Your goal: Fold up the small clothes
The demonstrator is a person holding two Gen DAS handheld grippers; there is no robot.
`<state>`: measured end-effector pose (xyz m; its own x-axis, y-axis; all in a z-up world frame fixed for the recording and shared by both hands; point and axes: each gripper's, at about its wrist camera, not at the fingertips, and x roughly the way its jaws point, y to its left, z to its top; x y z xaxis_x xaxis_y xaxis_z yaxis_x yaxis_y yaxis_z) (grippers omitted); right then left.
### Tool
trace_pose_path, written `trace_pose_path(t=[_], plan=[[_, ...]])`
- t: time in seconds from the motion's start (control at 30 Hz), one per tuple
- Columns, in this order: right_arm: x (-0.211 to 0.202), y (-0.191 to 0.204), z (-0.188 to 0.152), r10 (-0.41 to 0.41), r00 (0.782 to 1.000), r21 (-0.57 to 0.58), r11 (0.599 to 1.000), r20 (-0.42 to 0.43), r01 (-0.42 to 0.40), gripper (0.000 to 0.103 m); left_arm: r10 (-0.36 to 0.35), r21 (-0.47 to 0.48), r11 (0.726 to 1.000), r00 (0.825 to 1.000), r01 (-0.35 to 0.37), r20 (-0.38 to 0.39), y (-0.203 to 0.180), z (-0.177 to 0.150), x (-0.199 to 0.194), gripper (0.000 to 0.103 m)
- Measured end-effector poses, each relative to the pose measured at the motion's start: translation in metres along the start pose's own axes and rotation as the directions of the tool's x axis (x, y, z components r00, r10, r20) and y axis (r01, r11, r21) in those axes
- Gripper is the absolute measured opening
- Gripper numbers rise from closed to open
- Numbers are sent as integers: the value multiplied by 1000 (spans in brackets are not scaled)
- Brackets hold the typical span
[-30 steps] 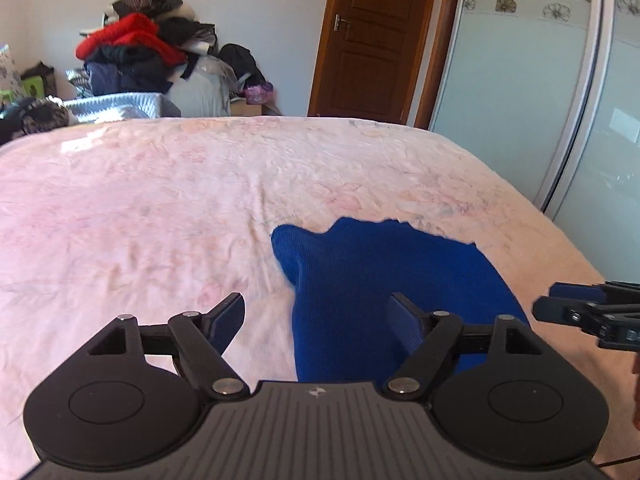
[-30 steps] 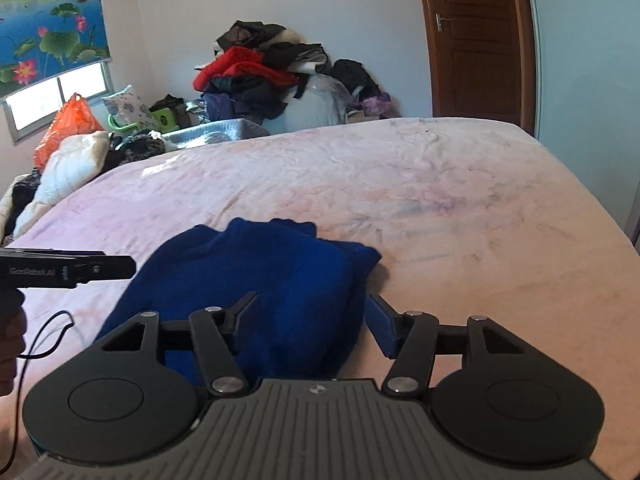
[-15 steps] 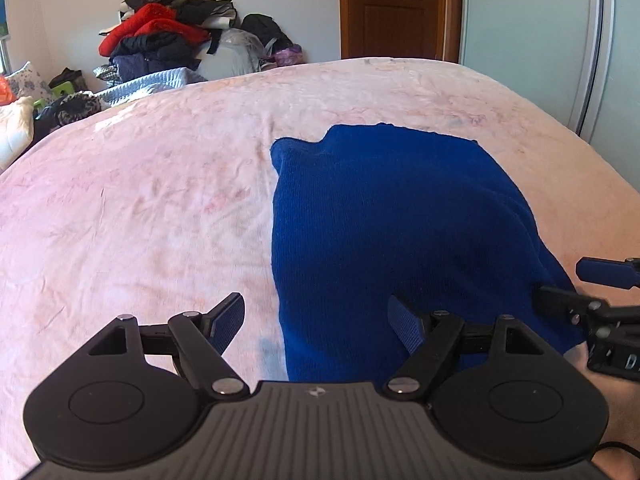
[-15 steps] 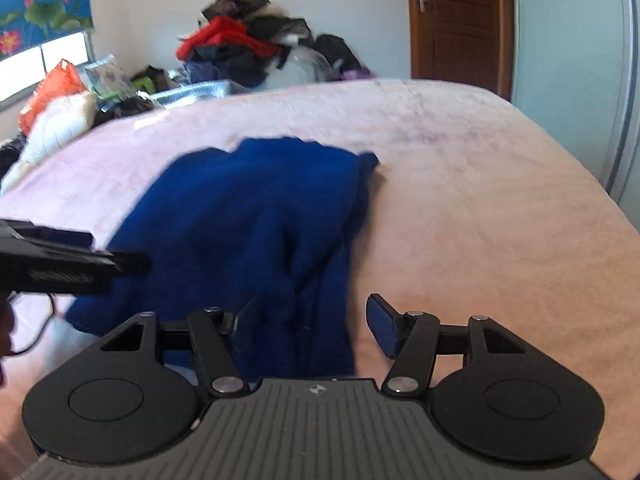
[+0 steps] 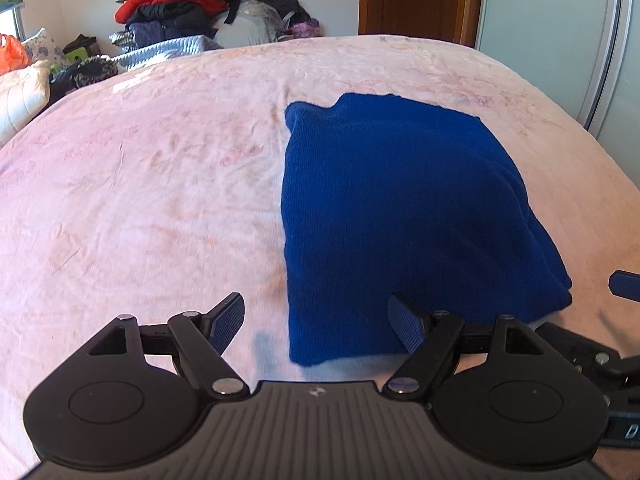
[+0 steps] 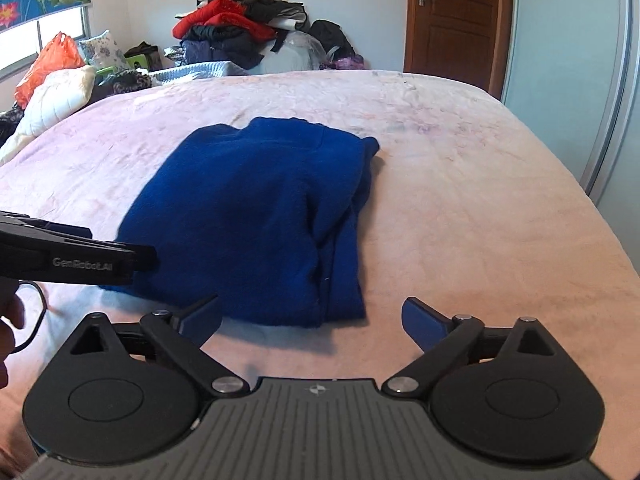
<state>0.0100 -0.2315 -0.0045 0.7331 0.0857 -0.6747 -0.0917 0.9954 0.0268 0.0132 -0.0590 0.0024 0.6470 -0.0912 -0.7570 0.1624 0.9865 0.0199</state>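
Sweater (image 5: 392, 216) of deep blue knit lies folded on the pink bed (image 5: 152, 184), nearer our side than the far edge. We hold the left tongs (image 5: 318, 322) partly open over its near left corner: the right pad sits above the cloth, the left pad above bare blanket, and neither presses on anything. Our right tongs (image 6: 312, 320) have just been opening and now stand wide, with the near right corner of the sweater (image 6: 256, 216) ahead of them and nothing between the pads. We see the left tongs from the side at the left of the right view. Beyond the bed, a heap of clothes (image 6: 236, 36) rests against the wall beside a brown door (image 6: 452, 20).
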Motion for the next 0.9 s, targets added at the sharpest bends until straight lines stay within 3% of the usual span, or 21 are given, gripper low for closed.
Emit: trace_pose_path(t=[0.27, 0.47, 0.7, 0.9], plan=[[1, 32, -8, -25, 997, -4, 1000, -75, 25, 102, -29, -64, 998, 997, 24, -74, 14, -17, -6, 84], [3, 34, -16, 10, 996, 73, 997, -91, -3, 102, 49, -35, 998, 996, -52, -77, 17, -30, -11, 84], [2, 38, -16, -9, 993, 124, 992, -114, 23, 102, 51, -60, 996, 991, -59, -126, 23, -38, -12, 84], [5, 35, -20, -6, 990, 131, 991, -141, 25, 102, 89, -64, 993, 990, -96, -107, 26, -46, -14, 84]])
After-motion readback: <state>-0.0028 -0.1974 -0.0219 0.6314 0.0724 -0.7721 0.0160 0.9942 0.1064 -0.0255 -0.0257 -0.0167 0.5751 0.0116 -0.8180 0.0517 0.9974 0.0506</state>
